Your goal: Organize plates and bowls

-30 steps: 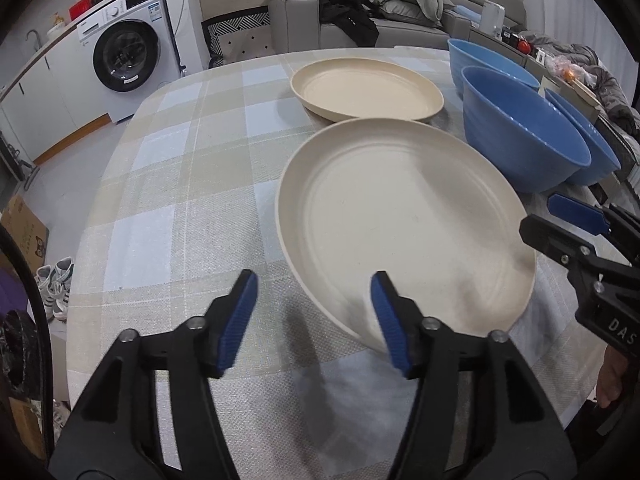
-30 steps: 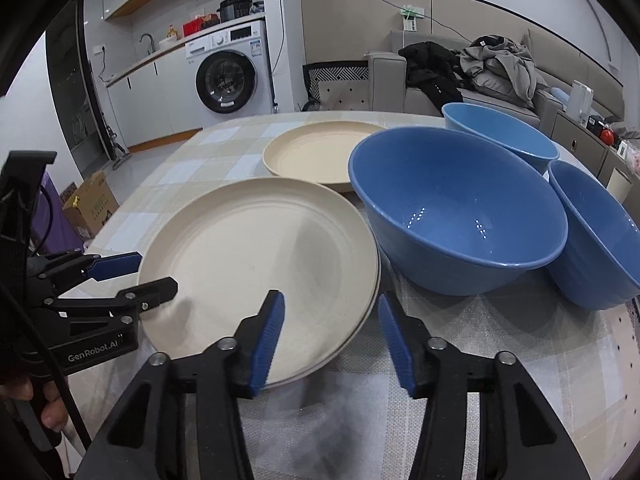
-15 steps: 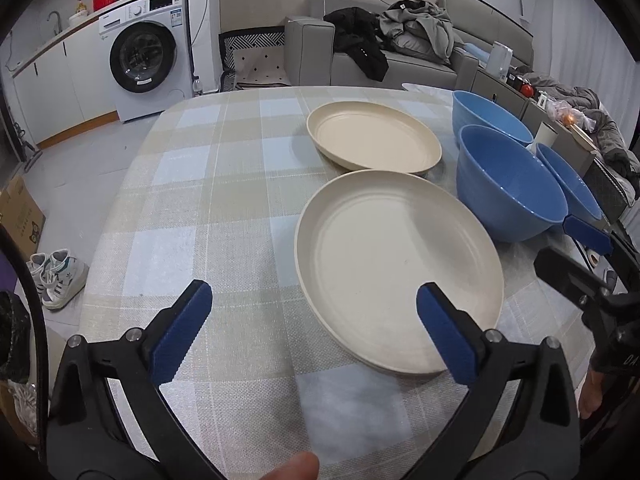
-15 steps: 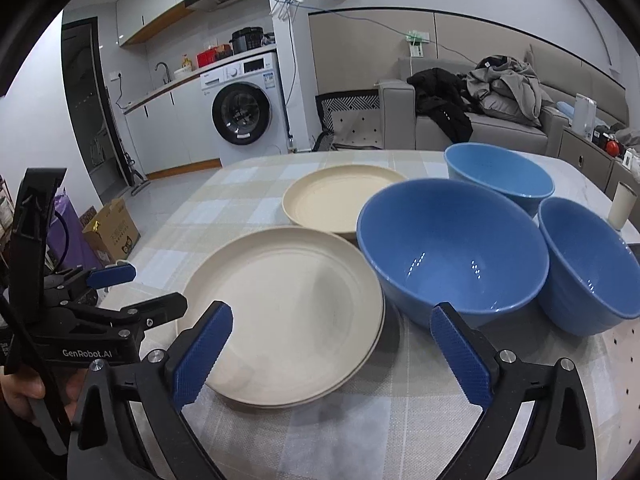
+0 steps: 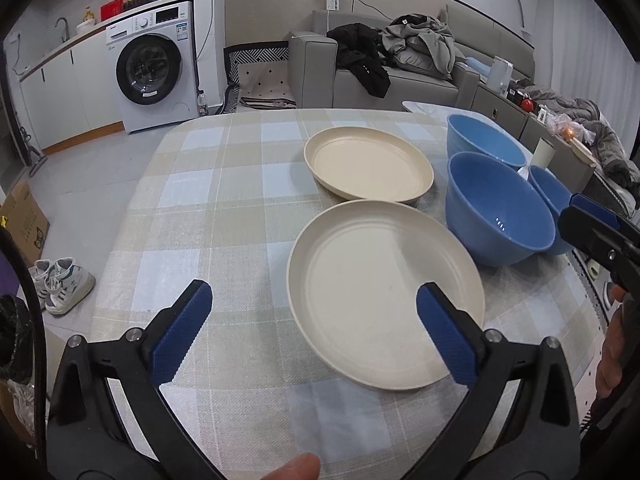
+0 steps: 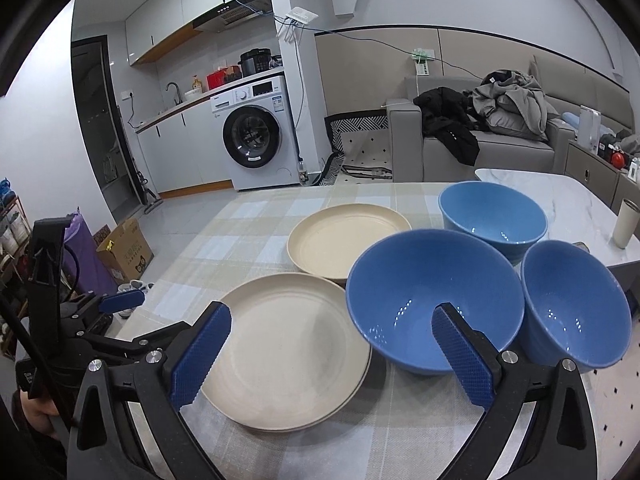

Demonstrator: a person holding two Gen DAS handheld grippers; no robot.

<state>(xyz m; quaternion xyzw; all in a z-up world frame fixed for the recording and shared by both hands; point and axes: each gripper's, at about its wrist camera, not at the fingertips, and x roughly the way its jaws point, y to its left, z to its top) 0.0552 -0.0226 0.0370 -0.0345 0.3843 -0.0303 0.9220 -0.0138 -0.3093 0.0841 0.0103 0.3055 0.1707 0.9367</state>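
Note:
A cream plate, seemingly stacked on another, lies on the checked table just ahead of both grippers. A second cream plate sits behind it. Three blue bowls stand to the right: a large near bowl, a far bowl and a smaller right bowl. My left gripper hangs open above the near plate's left side, holding nothing. Wide open and empty too, my right gripper hovers over the plate's right rim and the large bowl.
The table has a plaid cloth, and bare cloth lies left of the plates. A white cup stands at the far right. On the floor to the left are a cardboard box and shoes. A washing machine and sofa stand behind.
Both grippers went from narrow jaws near the front plate's rim to wide open. Both rose and drew back. The plate stays on the table.

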